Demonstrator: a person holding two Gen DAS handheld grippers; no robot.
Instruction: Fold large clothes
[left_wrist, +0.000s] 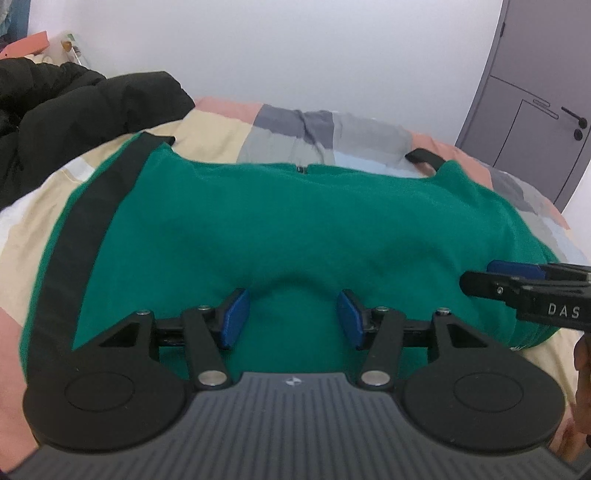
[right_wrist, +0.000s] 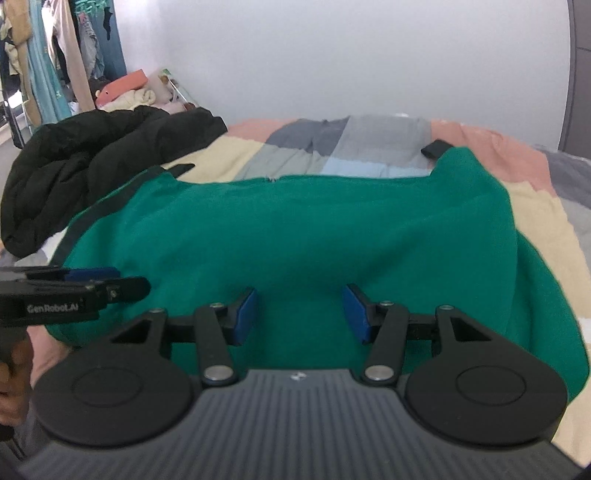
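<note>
Green garment (left_wrist: 295, 221) lies partly folded across the bed (left_wrist: 221, 125), lower frame; left gripper (left_wrist: 291, 314) and right gripper (right_wrist: 299, 314) fingers open, empty; further folds remain

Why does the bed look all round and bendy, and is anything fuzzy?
Left wrist view: the fisheye lens bows the bed and curves the door; the green garment looks soft and slightly blurred. Right wrist view: same bulging; the hanging clothes are smeared, and the light is even, with no glare.
</note>
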